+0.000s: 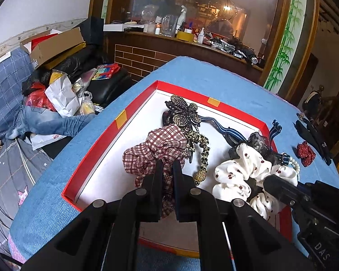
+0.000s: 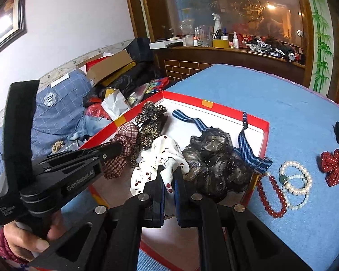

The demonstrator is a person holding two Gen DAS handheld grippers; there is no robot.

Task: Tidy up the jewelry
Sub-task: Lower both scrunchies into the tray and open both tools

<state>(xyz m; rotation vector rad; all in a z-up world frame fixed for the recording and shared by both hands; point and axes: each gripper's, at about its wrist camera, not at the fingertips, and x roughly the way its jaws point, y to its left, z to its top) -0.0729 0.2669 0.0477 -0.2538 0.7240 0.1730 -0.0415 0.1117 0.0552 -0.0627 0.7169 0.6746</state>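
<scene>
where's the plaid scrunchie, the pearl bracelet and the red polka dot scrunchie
plaid scrunchie (image 1: 156, 145): left wrist view, upper folds
pearl bracelet (image 2: 296, 186): right wrist view, pearl strand in the middle
red polka dot scrunchie (image 2: 334, 166): right wrist view, centre of the fabric

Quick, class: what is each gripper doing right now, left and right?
Left gripper: shut on the plaid scrunchie.
Right gripper: shut on the cherry scrunchie.

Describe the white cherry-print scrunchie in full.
The white cherry-print scrunchie is soft, ruffled cream fabric dotted with small red cherries. It lies bunched inside the red box, between the plaid scrunchie and a dark lacy piece. The right hand-held gripper is shut on a fold of it.
</scene>
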